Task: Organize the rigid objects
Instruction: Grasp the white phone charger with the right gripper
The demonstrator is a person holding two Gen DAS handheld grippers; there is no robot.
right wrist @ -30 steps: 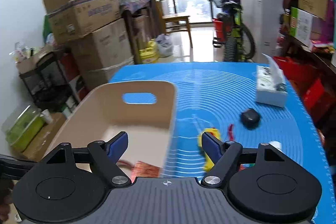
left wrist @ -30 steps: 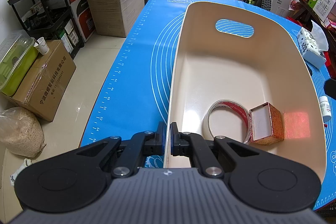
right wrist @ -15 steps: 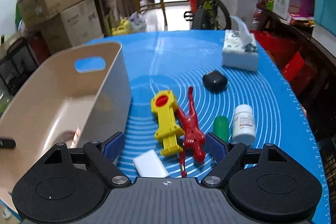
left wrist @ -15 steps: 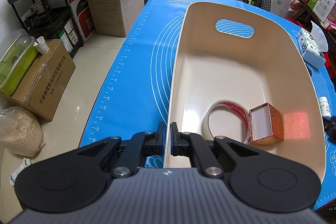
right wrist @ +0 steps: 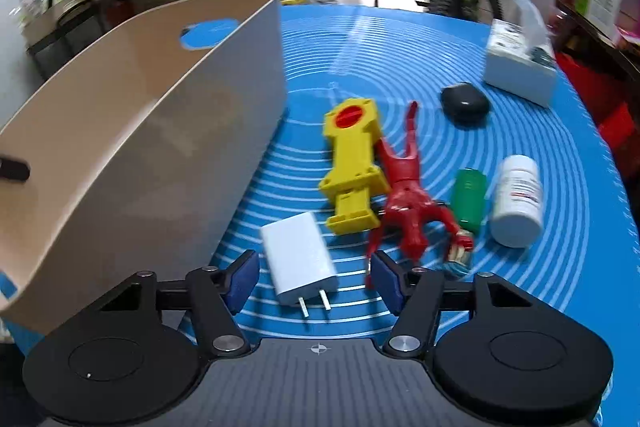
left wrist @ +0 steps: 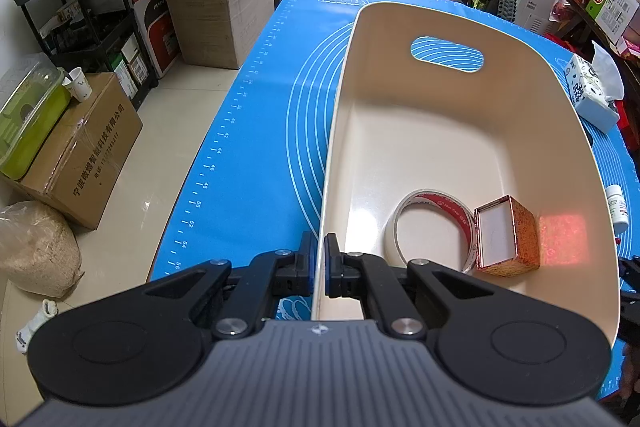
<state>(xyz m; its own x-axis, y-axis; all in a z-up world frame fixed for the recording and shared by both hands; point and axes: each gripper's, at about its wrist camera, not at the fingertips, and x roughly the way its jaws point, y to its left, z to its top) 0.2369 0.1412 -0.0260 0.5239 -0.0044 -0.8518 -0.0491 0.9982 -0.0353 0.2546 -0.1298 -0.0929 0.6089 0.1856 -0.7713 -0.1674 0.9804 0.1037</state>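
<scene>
Clamped on the cream bin (left wrist: 460,131) rim at lower centre, left gripper (left wrist: 319,264); right gripper (right wrist: 314,277) closing, unclenched, straddling white charger (right wrist: 298,261), gaps either side.

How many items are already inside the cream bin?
2: a tape roll and a small red box, touching, at the bin's near end. Nothing else shows inside.

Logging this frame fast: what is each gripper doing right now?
Left gripper: shut on the beige bin's near rim.
Right gripper: open, jaws just closing around the white charger, pads not yet touching it.
</scene>
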